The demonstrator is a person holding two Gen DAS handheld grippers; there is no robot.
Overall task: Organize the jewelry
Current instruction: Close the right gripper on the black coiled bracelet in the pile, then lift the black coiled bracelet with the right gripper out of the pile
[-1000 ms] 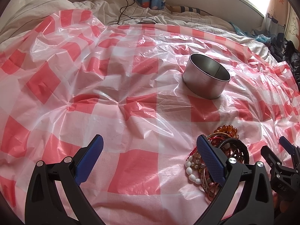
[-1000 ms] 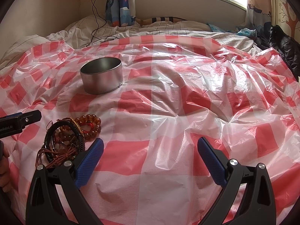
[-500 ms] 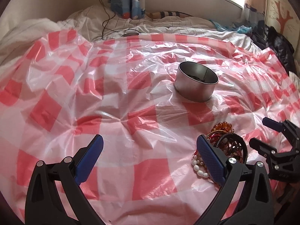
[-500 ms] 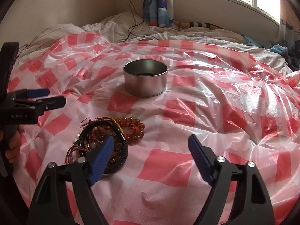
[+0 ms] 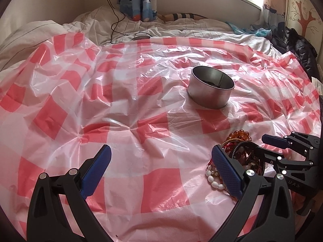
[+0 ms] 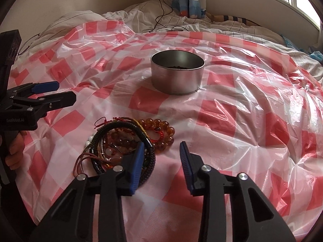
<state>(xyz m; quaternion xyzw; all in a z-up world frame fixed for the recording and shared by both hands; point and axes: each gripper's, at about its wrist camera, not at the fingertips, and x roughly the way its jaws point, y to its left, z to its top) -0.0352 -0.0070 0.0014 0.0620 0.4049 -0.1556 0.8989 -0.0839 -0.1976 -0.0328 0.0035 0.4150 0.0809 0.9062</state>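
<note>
Jaws: right gripper [image 6: 161, 153] closing, nothing clamped; left gripper [image 5: 159, 167] apart. I'd seat one pad inside the black braided cord bracelet [image 6: 150, 157], at nine o'clock, before squeezing.

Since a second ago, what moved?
The right gripper slid left to the pile of bracelets; its jaws are closing with nothing pinched between them yet. The left gripper stayed open, and the tin and bracelets stayed put.

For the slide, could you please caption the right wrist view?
Right claw closing, nothing gripped, beside a bracelet pile on a red-checked plastic sheet, round metal tin beyond.
</note>
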